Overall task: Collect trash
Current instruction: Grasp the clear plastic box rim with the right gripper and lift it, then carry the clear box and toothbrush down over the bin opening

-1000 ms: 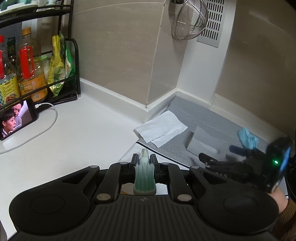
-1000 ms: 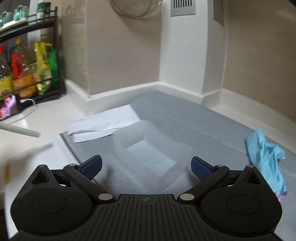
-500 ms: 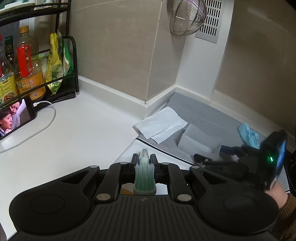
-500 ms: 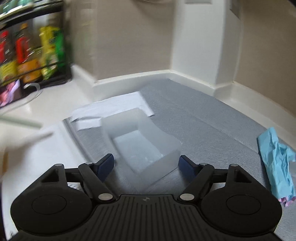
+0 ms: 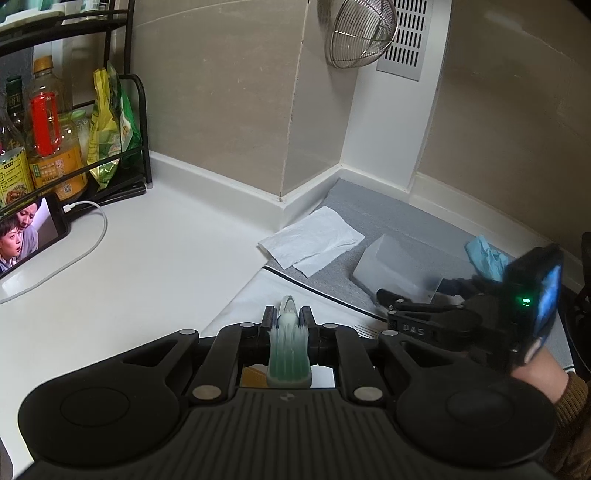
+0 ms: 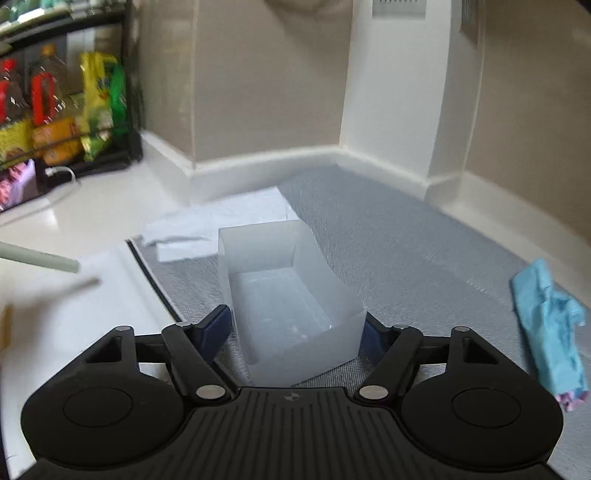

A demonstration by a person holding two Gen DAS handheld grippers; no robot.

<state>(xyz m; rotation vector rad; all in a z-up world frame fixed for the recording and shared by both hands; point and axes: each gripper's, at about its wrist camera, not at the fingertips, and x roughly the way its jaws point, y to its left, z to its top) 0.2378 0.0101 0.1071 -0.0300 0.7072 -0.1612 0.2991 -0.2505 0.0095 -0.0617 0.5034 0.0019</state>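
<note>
My left gripper point(image 5: 289, 317) is shut on a green toothbrush point(image 5: 289, 350), bristles toward the camera; its handle tip shows in the right wrist view point(image 6: 40, 258). My right gripper point(image 6: 295, 325) is open, its fingers on either side of a translucent plastic box point(image 6: 288, 295) that rests on the grey mat point(image 6: 406, 240); whether the pads touch it I cannot tell. The box point(image 5: 391, 267) and right gripper point(image 5: 417, 299) also show in the left wrist view. A white paper towel point(image 5: 314, 245) point(image 6: 221, 221) lies at the mat's left edge. A crumpled blue paper point(image 6: 550, 325) point(image 5: 485, 256) lies at right.
A black rack point(image 5: 74, 122) with oil bottles point(image 5: 48, 129) and snack bags stands at the back left. A phone point(image 5: 26, 230) on a white cable point(image 5: 74, 251) lies on the white counter point(image 5: 166, 266). A wire strainer point(image 5: 360, 33) hangs on the wall.
My right gripper has moved forward so the plastic box now sits between its fingers, and the fingers have narrowed around it. The left gripper with the toothbrush has barely moved.
</note>
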